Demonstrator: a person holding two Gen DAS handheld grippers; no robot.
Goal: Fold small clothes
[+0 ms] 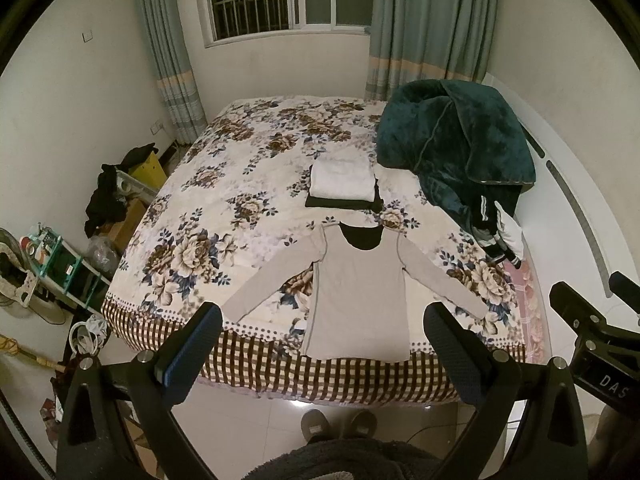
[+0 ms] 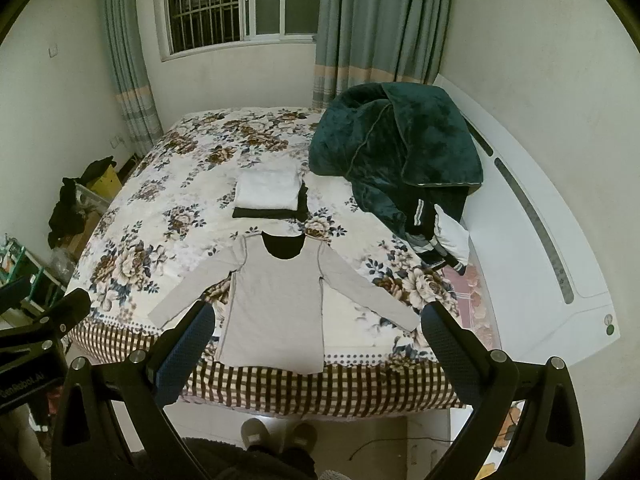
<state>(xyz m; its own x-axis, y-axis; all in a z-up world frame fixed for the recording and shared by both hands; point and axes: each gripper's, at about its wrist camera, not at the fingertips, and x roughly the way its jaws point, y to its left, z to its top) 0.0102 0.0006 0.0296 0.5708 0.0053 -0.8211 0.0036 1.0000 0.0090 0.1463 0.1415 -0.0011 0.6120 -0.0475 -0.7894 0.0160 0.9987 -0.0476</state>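
Note:
A beige long-sleeved shirt [image 1: 356, 292] lies flat on the floral bedspread [image 1: 240, 184], sleeves spread, hem at the bed's near edge; it also shows in the right wrist view [image 2: 276, 300]. Behind it sits a folded white garment [image 1: 342, 179] on a folded dark one [image 1: 340, 203]; both also show in the right wrist view, white [image 2: 267, 189] on dark [image 2: 268, 213]. My left gripper [image 1: 324, 320] is open and empty, held above the bed's near edge. My right gripper [image 2: 320, 320] is open and empty, also above the near edge.
A dark green plush blanket [image 1: 456, 136] with a striped garment [image 1: 492, 236] is heaped at the bed's right. A white headboard [image 2: 540, 216] runs along the right. Shelves and clutter [image 1: 60, 264] stand left of the bed. Slippered feet [image 1: 340, 424] stand on the tiled floor.

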